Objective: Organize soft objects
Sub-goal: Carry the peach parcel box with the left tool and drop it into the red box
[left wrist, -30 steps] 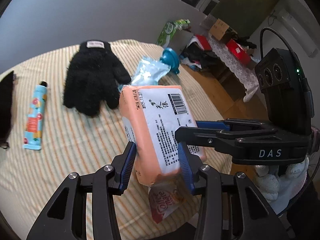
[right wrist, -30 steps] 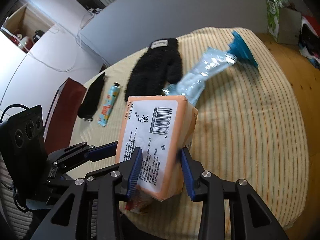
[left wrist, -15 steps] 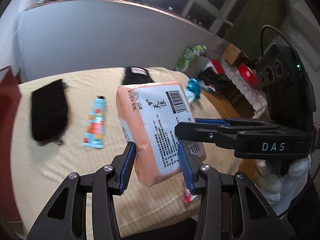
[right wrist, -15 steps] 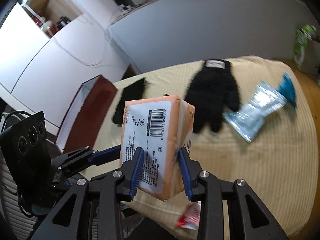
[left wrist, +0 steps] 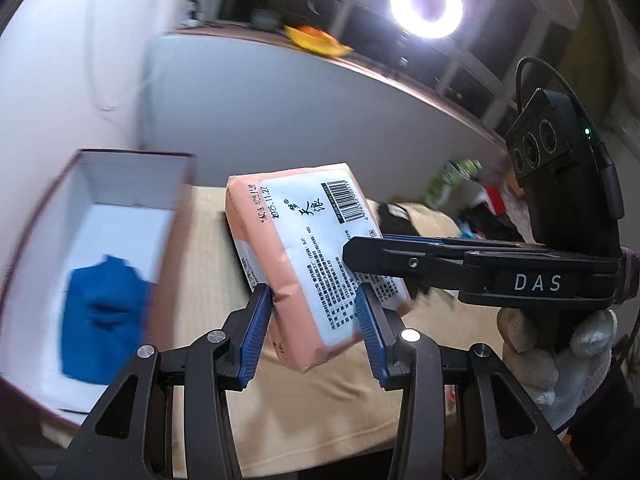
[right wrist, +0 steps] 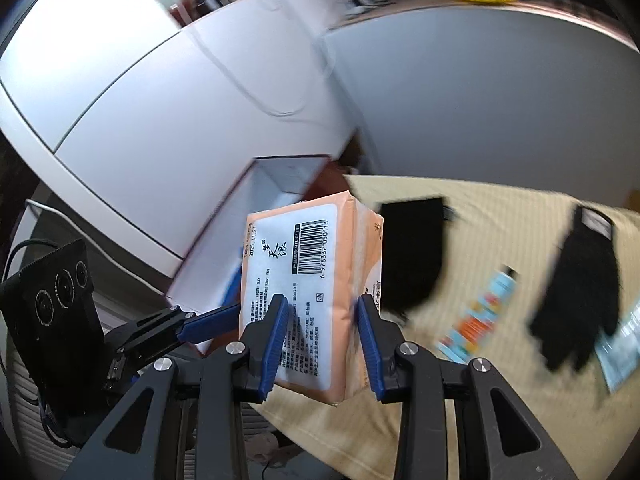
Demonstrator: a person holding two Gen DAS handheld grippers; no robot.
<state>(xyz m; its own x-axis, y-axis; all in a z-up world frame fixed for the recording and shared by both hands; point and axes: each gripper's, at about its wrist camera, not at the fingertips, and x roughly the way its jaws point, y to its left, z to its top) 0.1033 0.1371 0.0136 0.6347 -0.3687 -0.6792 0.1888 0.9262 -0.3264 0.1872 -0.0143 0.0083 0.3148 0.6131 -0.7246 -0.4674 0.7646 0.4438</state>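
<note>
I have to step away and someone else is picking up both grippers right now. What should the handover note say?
Left gripper: shut on the orange tissue pack, held in the air.
Right gripper: shut on the same pack from the other side.
Box: open beside the striped cloth; a blue fabric item already lies inside.
On the cloth: black pouch, black glove, tube, clear packet.
Done: blue item boxed, pack lifted.
Left: probably put the pack in the box, then the other soft items.
</note>
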